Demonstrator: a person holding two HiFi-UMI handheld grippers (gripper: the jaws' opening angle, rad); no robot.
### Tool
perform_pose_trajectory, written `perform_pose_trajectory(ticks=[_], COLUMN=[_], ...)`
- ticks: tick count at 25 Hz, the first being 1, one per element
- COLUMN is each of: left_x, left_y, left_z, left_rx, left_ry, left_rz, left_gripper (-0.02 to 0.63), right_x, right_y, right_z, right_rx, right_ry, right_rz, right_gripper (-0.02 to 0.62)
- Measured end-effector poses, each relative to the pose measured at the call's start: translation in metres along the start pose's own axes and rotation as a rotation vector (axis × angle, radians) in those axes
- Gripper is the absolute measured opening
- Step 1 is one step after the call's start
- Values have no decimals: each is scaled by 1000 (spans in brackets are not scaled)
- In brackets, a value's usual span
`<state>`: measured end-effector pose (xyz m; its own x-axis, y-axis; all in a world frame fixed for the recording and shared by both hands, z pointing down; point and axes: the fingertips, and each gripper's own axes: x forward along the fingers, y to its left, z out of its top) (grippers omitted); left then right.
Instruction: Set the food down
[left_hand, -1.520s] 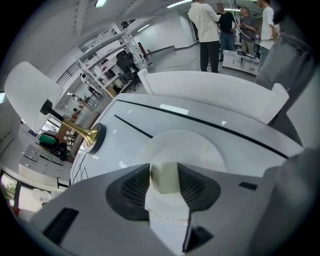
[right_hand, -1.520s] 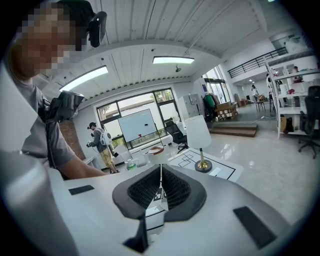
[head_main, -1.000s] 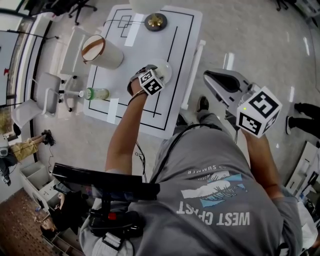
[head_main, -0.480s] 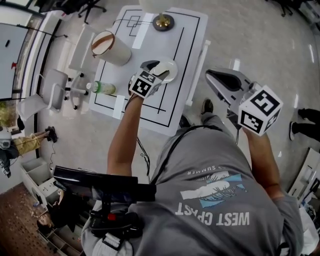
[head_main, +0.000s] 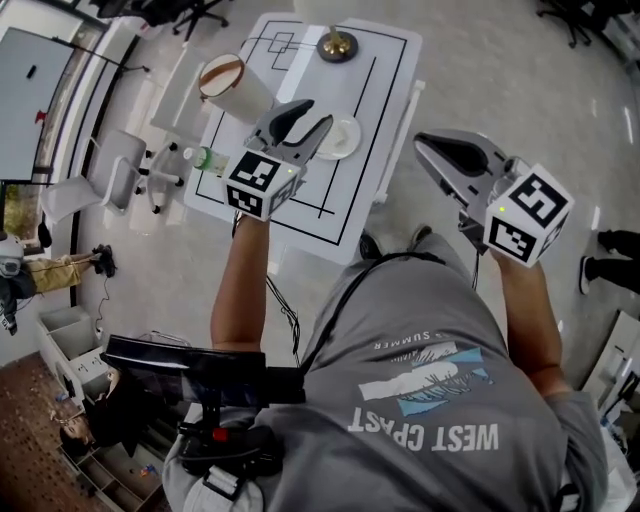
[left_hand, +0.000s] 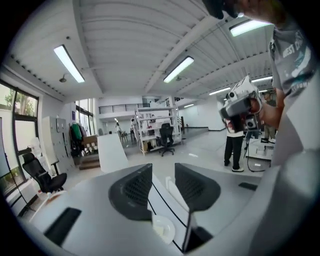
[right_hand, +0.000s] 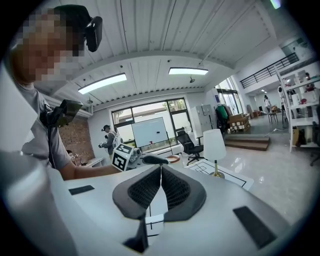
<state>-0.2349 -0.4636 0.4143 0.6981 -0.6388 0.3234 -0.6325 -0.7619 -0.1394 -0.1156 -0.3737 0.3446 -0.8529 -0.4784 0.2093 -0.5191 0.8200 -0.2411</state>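
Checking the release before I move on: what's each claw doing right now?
Left claw: open, jaws closing, nothing between them.
Right claw: shut, holding nothing.

Pale food piece (left_hand: 158, 227) lying on small round white plate (head_main: 351, 147) atop white line-marked table (head_main: 385, 70).

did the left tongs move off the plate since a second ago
Yes. The left tongs were down over the plate; now they have pulled back toward the person, leaving the plate uncovered. Their jaws are closing with nothing between them.
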Motion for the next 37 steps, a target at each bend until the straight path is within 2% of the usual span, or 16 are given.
perform_pose_trajectory(ticks=[3,5,8,11,15,18,22,25,30,37], left_x=[-40,-70,-109,-137,-156,-152,-155,-161,-162,-159], left_y=[-10,-22,-48,-76,-118,-157,-198,-222,-250,-262], left_z=[56,94,140,165,172,169,171,172,177,179], left_rx=[23,2,-58,-79,-88,-108,-76,-83,-82,-77], left_ry=[-150,-261,-402,-464,-484,-471,-447,-442,-438,-423], left_rz=[64,105,139,199,284,298,325,340,339,335], left_gripper=[74,13,8,8,8,8,7,8,8,8], right_x=[-7,-15,-35,-59,-100,-136,-169,-189,-218,-229], right_y=[16,27,43,55,69,74,82,91,96,96], right_z=[14,22,33,37,35,25,13,6,4,-1], right_rx=[-48,-74,-82,-95,-153,-168,-179,-175,-178,-168], right_ry=[-22,-42,-80,-95,-106,-108,-111,-107,-118,-116], right_rz=[64,118,197,247,260,259,262,272,263,258], right_gripper=[8,8,8,8,6,6,6,6,6,6])
